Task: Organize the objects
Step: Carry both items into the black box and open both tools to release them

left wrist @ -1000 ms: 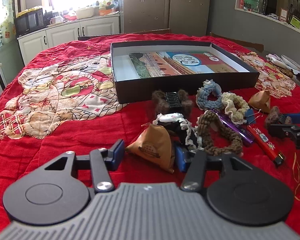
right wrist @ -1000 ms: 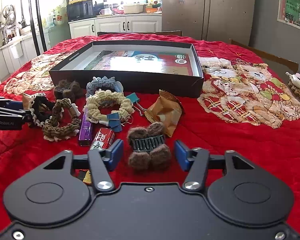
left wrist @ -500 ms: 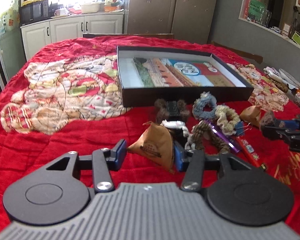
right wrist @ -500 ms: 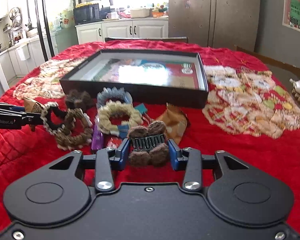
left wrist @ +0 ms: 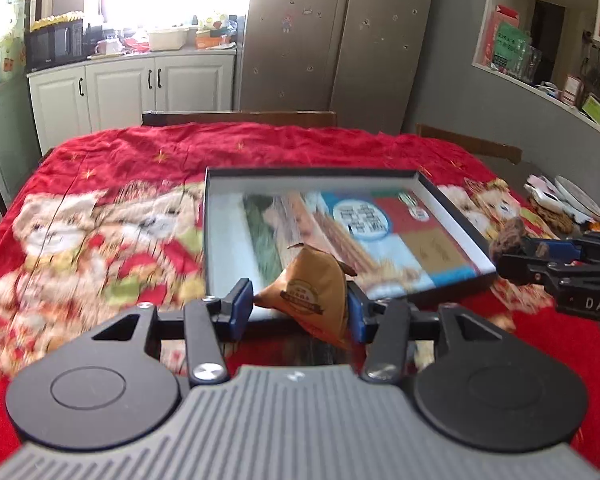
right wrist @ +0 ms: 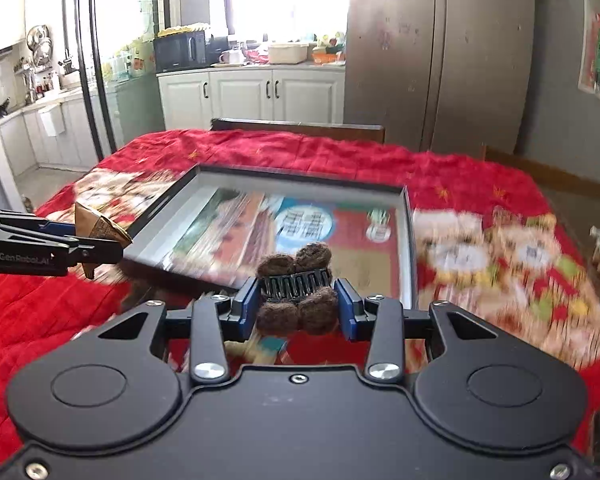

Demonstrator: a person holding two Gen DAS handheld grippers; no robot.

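While both items were held above the near edge of the shallow black cardboard box [left wrist: 452, 216] on the red quilted desk [left wrist: 112, 152], the left gripper [left wrist: 300, 308] was clamped on a brown pyramid-shaped paper sachet [left wrist: 312, 284], apex up and tilted slightly. The sachet was judged light, soft and crushable; a hold across its lower flat sides, as seen, looked best. The right gripper [right wrist: 298, 306] was closed on a fuzzy brown hair claw clip with black teeth [right wrist: 298, 292], pads pressed at its two ends. Its long axis was seen running side to side between the pads, fuzzy lobes fore and aft. The clip was judged light, with stiff plastic under slippery, compressible fluff.
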